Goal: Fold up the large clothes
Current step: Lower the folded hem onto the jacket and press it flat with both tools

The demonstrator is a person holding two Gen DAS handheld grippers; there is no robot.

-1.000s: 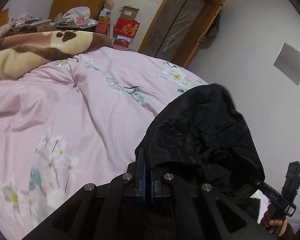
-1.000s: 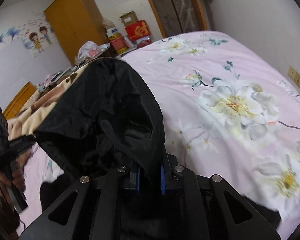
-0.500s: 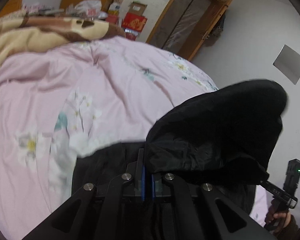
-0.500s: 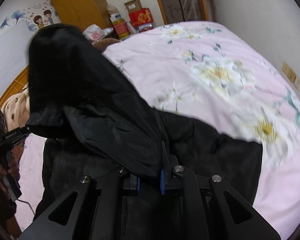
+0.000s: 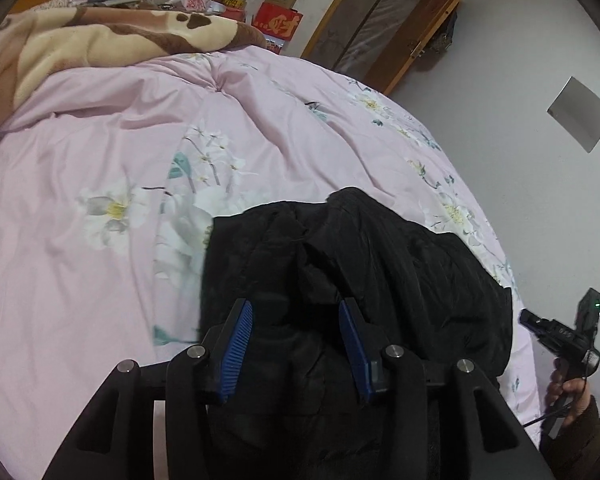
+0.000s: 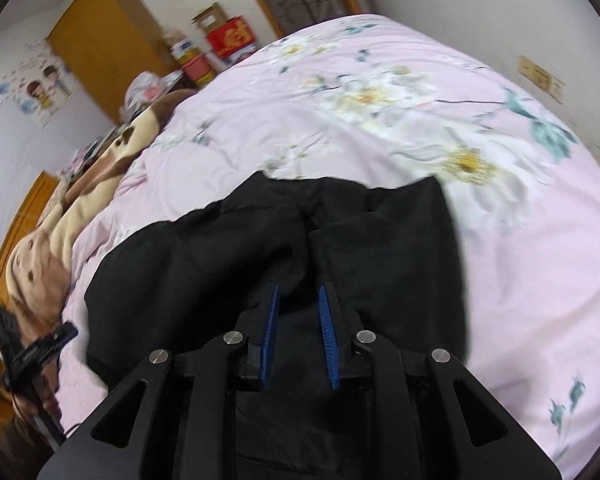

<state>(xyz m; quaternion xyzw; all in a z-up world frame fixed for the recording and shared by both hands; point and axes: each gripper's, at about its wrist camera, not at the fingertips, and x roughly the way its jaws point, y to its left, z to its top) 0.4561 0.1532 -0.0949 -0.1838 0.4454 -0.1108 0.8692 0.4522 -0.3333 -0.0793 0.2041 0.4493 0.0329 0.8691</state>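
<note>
A large black padded jacket (image 5: 380, 264) lies folded over on the pink floral bed cover (image 5: 100, 184); it also shows in the right wrist view (image 6: 260, 240). My left gripper (image 5: 296, 308) is open just above the jacket, its blue pads (image 5: 236, 344) empty. My right gripper (image 6: 298, 300) is open over the jacket's near part, nothing between its blue pads (image 6: 328, 324). The right gripper also shows at the right edge of the left wrist view (image 5: 560, 332), and the left gripper at the left edge of the right wrist view (image 6: 40, 344).
A brown and cream blanket (image 5: 100, 36) lies bunched at the head of the bed. Boxes and bags (image 5: 276, 20) stand by an orange wardrobe (image 6: 104, 40) and a wooden door (image 5: 380, 28). A white wall (image 5: 540, 60) runs along the bed's right side.
Both grippers held the jacket's upper part lifted, then brought it down onto the rest of the jacket and opened. The jacket now lies flat on the bed.
</note>
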